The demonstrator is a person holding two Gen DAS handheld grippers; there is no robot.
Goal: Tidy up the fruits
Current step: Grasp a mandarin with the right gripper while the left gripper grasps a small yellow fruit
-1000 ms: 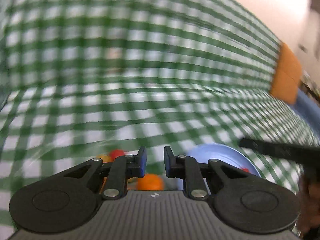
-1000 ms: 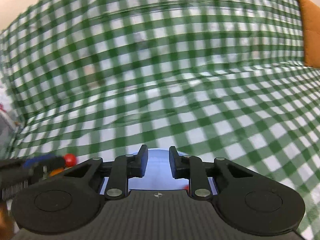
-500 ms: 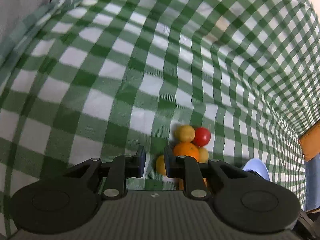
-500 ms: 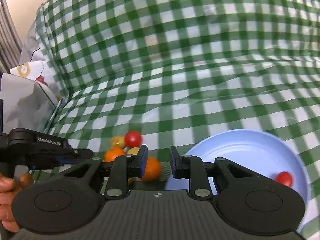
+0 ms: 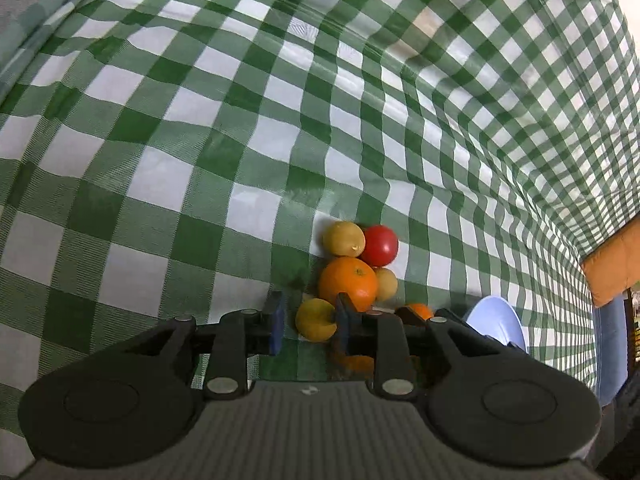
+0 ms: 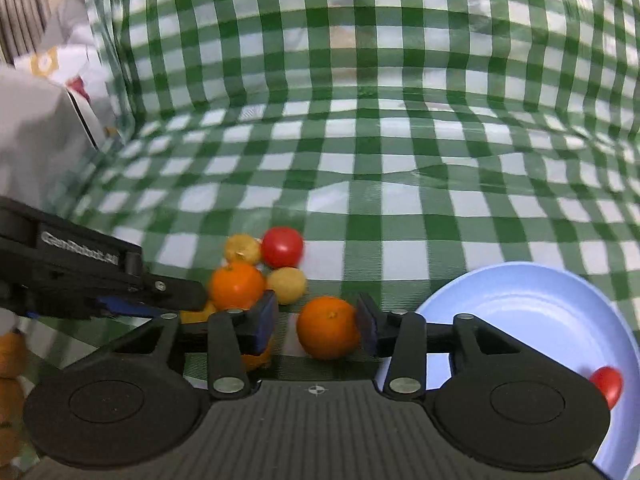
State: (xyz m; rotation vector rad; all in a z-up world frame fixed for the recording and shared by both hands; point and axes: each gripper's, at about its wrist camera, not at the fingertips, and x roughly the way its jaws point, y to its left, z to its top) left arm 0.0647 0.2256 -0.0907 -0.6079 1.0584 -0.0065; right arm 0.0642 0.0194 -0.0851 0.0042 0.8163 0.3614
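A green-and-white checked tablecloth (image 6: 360, 168) lies wrinkled; grey paper bag (image 6: 36, 136) at its edge.

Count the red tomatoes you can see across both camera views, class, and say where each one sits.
2. One red tomato sits at the far side of the fruit pile on the checked cloth; the other tomato lies in the blue plate. More may be hidden behind the grippers.

Worktop cloth (image 6: 400, 200): green-and-white gingham check. Fruit cluster: round red tomato (image 6: 281, 247), two glossy orange citrus fruits (image 6: 237, 285) (image 6: 327, 327), pale yellow round fruits (image 6: 286, 285). Right: light blue round plate (image 6: 532, 300) carrying a small red tomato (image 6: 607, 385). Tools black with blue pads (image 6: 267, 320).
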